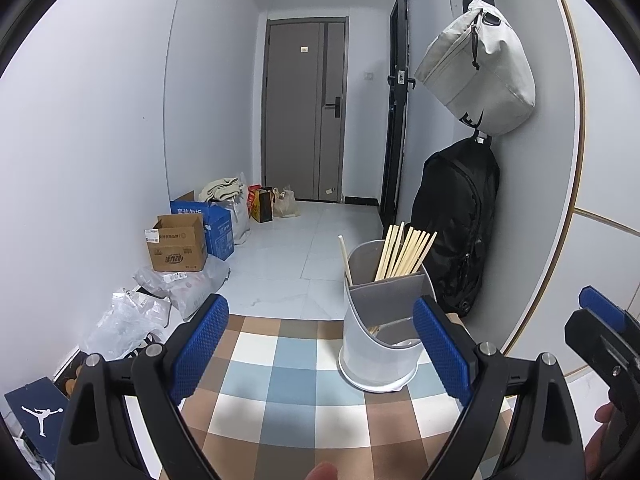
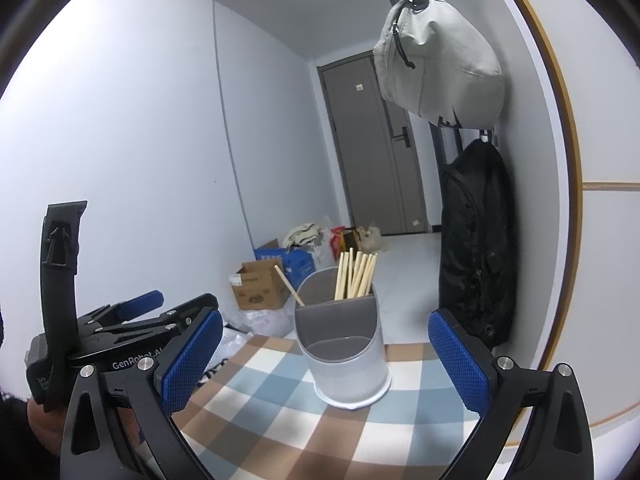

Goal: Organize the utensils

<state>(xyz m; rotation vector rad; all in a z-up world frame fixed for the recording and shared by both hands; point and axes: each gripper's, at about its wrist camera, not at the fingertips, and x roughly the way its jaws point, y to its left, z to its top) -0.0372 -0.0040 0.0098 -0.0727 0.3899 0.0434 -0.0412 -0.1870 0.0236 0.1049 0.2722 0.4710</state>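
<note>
The utensil holder (image 1: 380, 344) stands on the table (image 1: 280, 400) near its far edge, toward the right corner. Most chopsticks (image 1: 404, 252) stand upright in its rear compartment; a single chopstick (image 1: 345, 258) leans at the holder's left side. Behind the holder, two bags (image 1: 476, 68) hang on the wall, one above the other. Boxes (image 1: 178, 246) sit on the floor beyond the table's left edge.

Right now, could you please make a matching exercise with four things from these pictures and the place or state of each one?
Things:
1. chopstick bundle
2. single chopstick
3. light grey bag
4. black backpack

Places or states:
A. hangs highest on the wall
B. leans alone at the holder's left side
C. hangs on the wall below the other bag
D. stands together in the holder's back compartment

Pairs: 1-D, 2-B, 3-A, 4-C. The holder stands on the checked cloth.
</note>
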